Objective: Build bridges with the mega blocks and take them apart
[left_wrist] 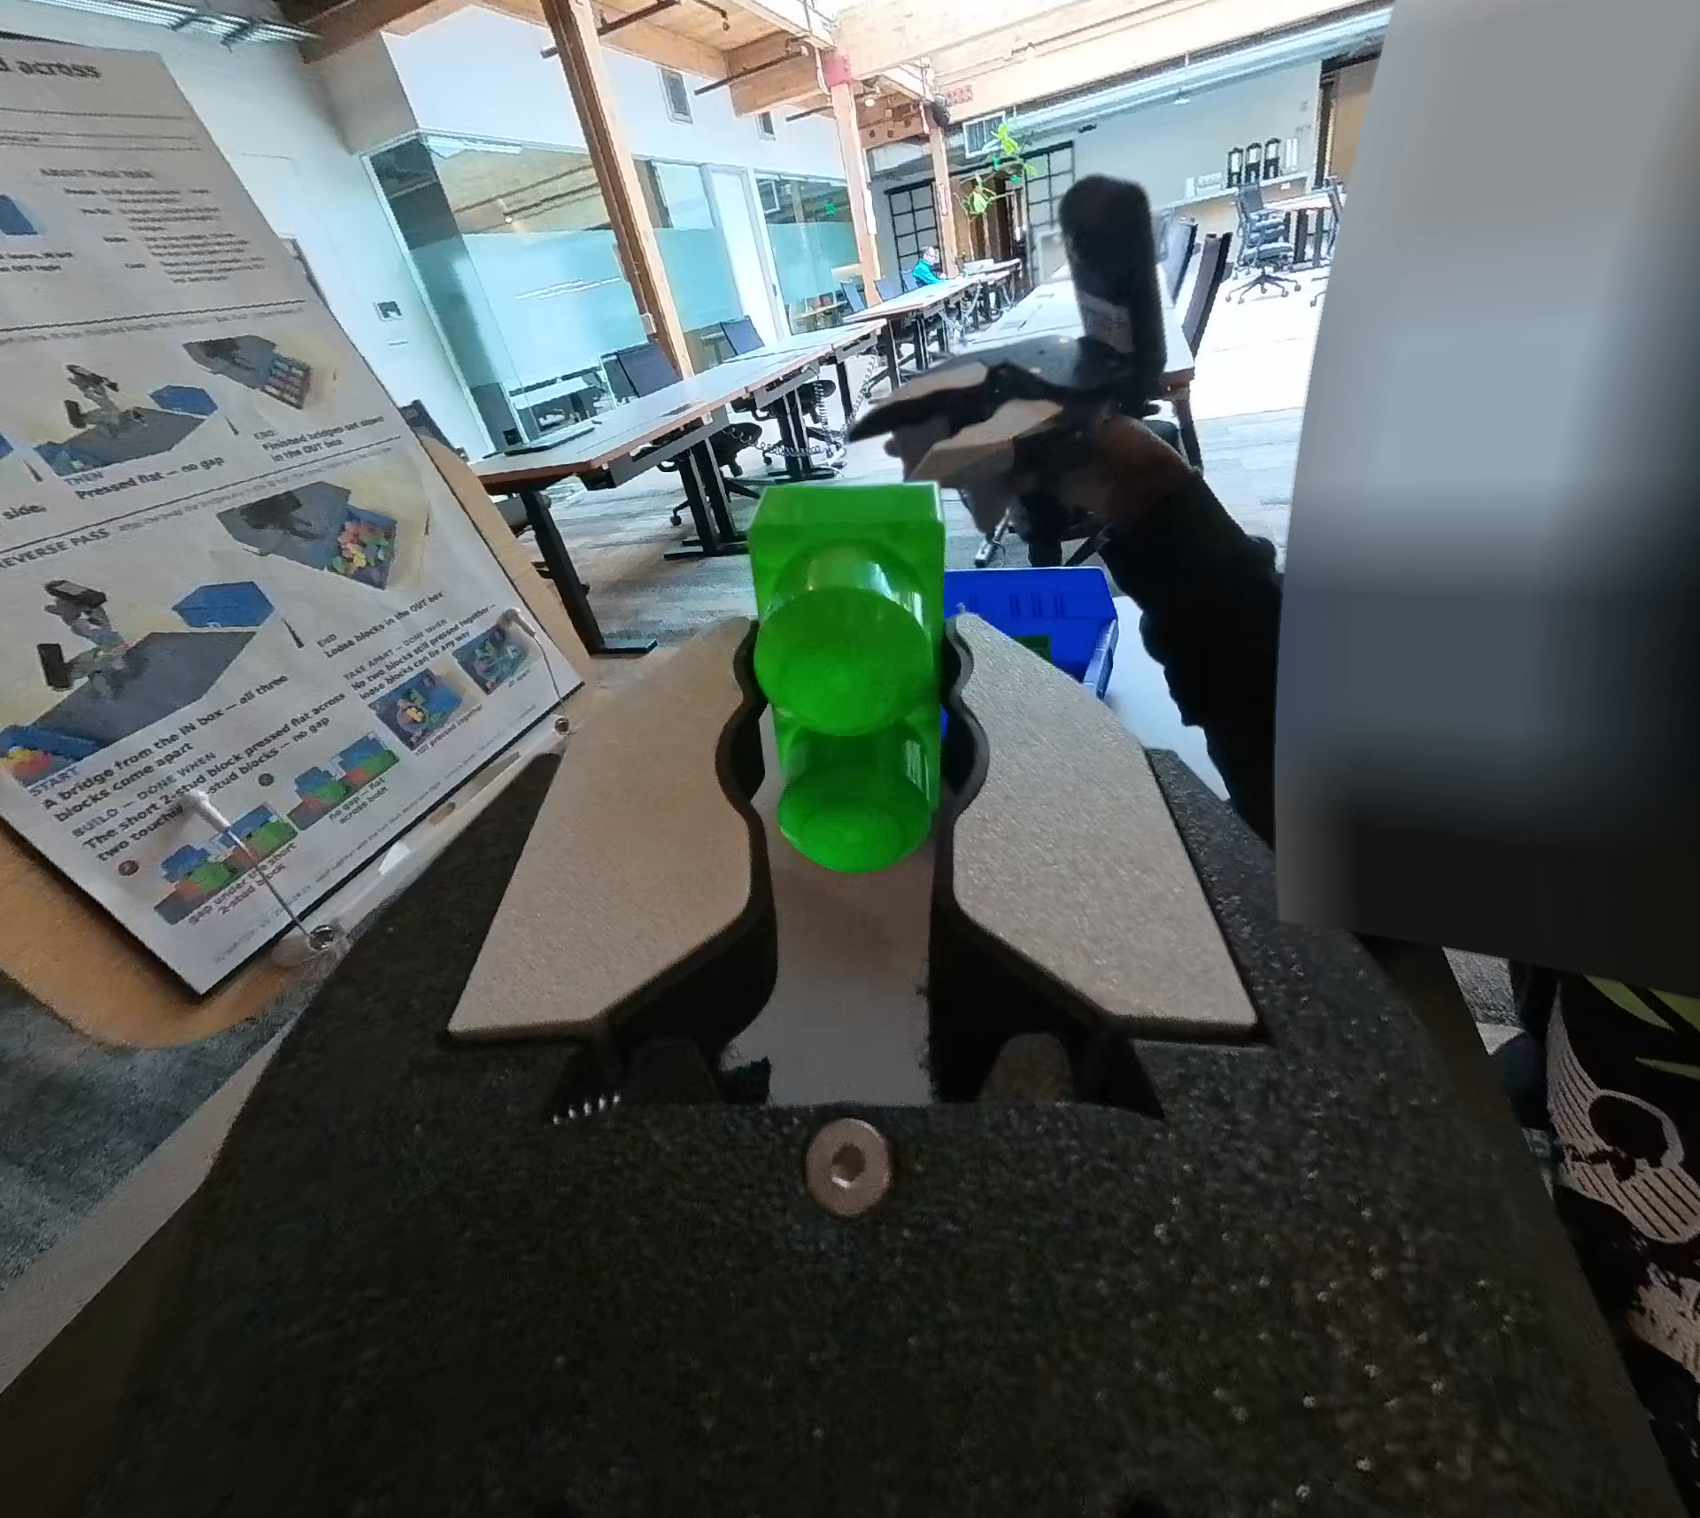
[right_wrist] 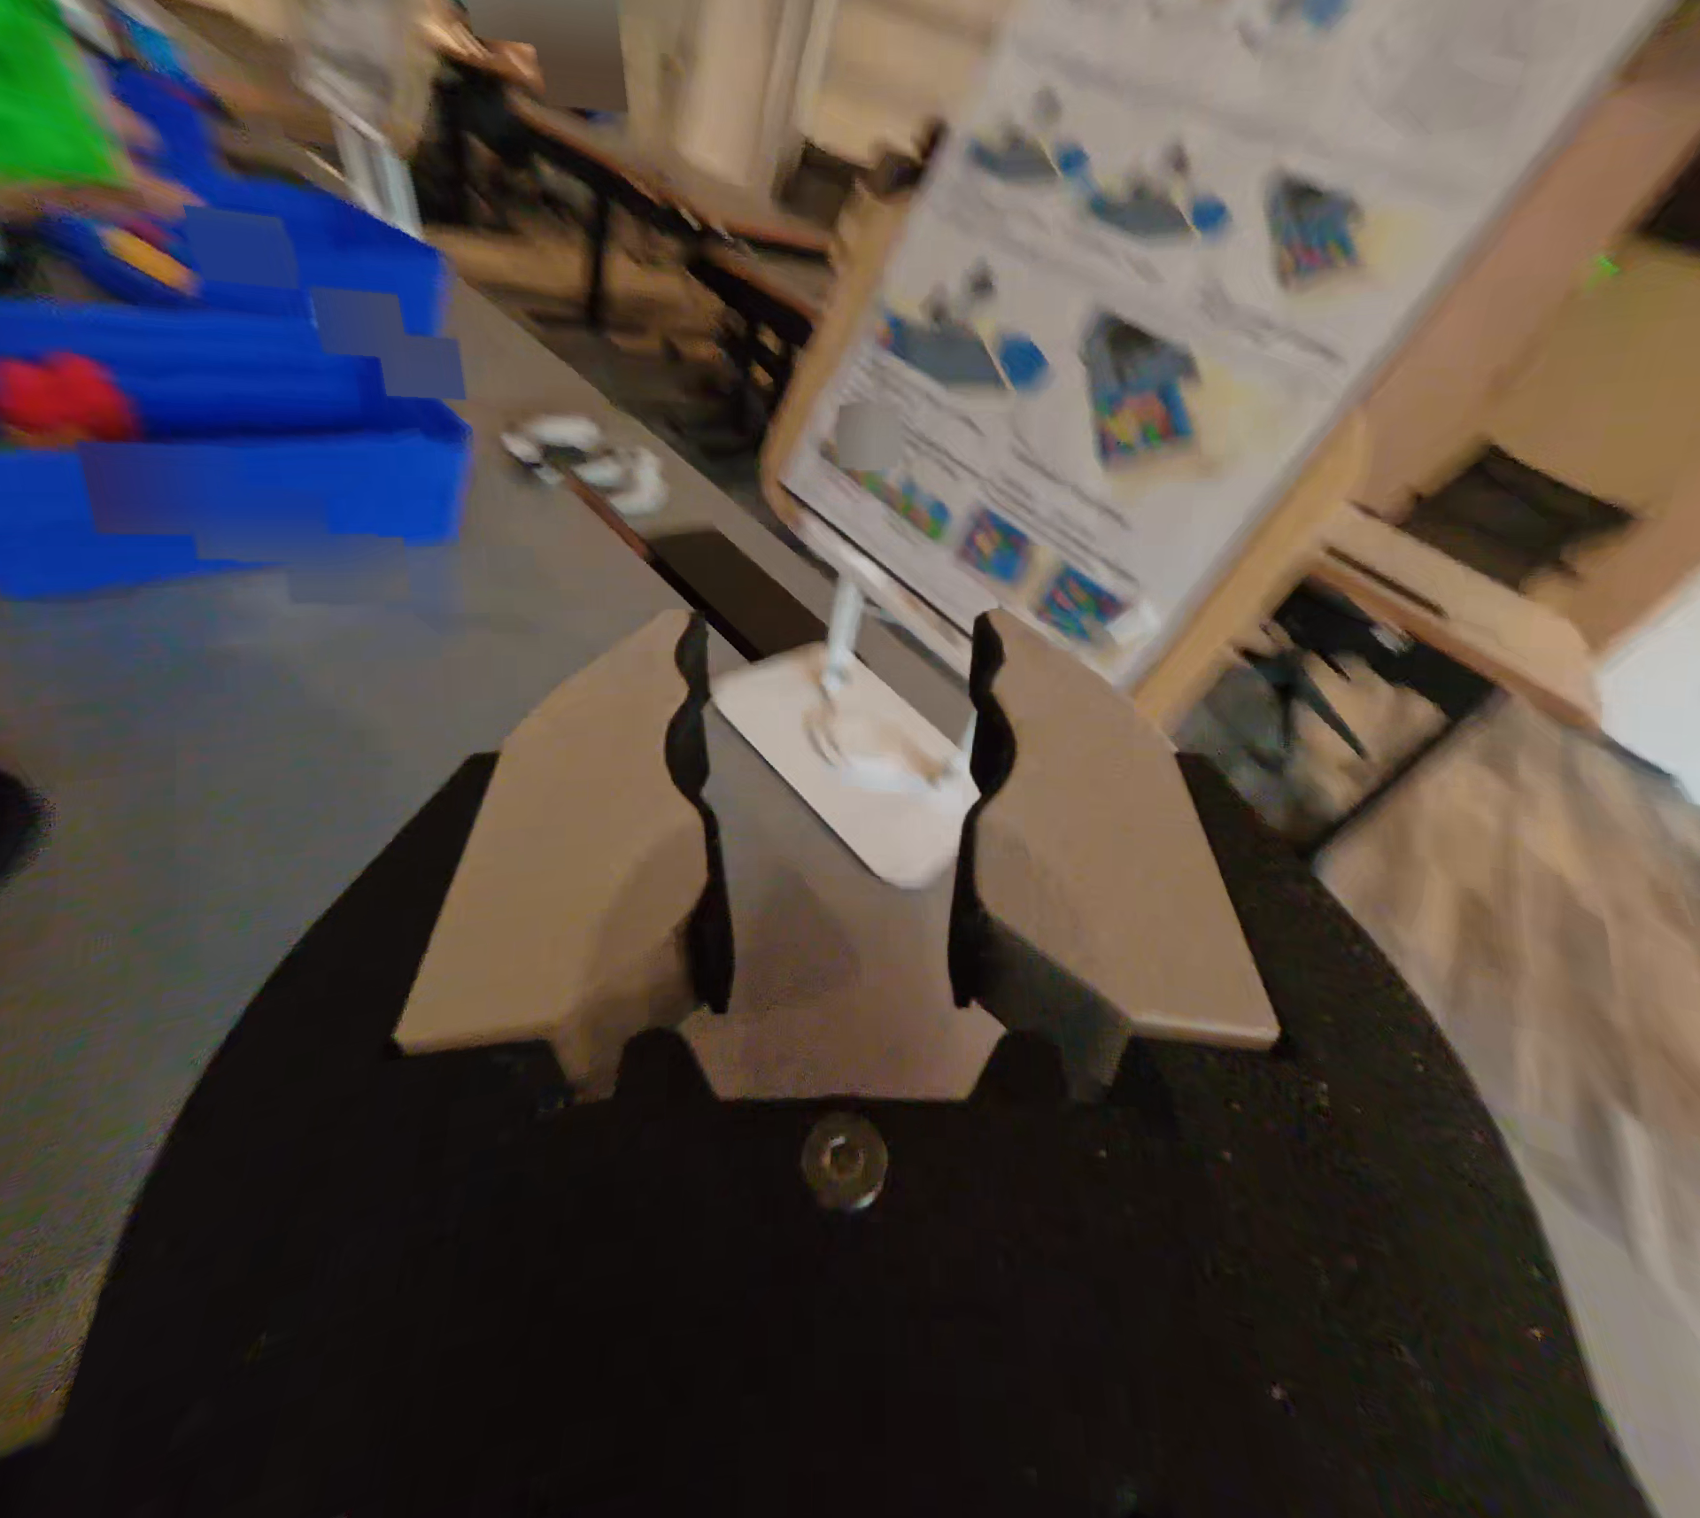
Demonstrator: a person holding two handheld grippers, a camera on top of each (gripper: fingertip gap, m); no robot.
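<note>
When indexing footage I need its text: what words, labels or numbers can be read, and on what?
White printed instruction sheet on its wooden board: readable print, which I won't quote.
Green plastic block in the left claw: small sticker, too small to read.
Black cylindrical handle beyond: label, blurred.

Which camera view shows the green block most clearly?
The left wrist view: the green block sits sharp and centred, clamped in the left gripper, its two round studs facing the camera. The right wrist view shows only a blurred green patch at the upper left edge, probably the same block.
</note>
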